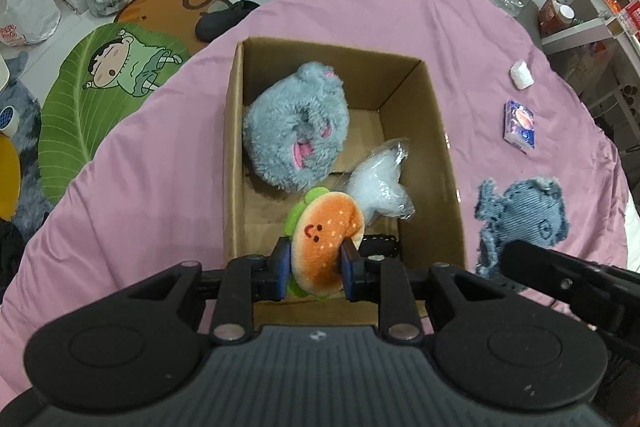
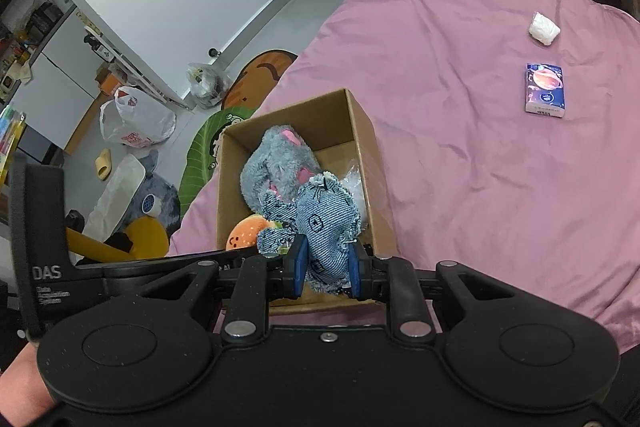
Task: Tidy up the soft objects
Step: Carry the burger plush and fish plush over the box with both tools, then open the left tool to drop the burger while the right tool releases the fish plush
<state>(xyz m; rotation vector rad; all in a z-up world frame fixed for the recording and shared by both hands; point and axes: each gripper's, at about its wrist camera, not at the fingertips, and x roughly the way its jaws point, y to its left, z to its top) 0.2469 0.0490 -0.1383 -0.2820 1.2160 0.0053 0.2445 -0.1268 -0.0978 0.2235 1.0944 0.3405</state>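
A brown cardboard box (image 1: pixel 436 131) stands on the pink bedspread (image 1: pixel 140 163). Inside lie a fluffy grey plush (image 1: pixel 296 123) and a white soft toy in clear wrap (image 1: pixel 380 183). My left gripper (image 1: pixel 316 259) is shut on a smiling hamburger plush (image 1: pixel 324 235), held over the box's near end. In the right wrist view my right gripper (image 2: pixel 328 263) is shut on a blue denim toy (image 2: pixel 324 227), hanging above the box (image 2: pixel 364 135) beside the grey plush (image 2: pixel 276 163). The hamburger plush (image 2: pixel 244 233) shows below it. The denim toy (image 1: pixel 520 219) appears right of the box in the left view.
A small blue printed pack (image 1: pixel 519 126) (image 2: pixel 545 89) and a white wad (image 1: pixel 521 75) (image 2: pixel 543 28) lie on the bedspread right of the box. Cartoon floor mats (image 1: pixel 100 99), plastic bags (image 2: pixel 136 123) and a slipper lie on the floor at left. Jars and shelves stand beyond the bed.
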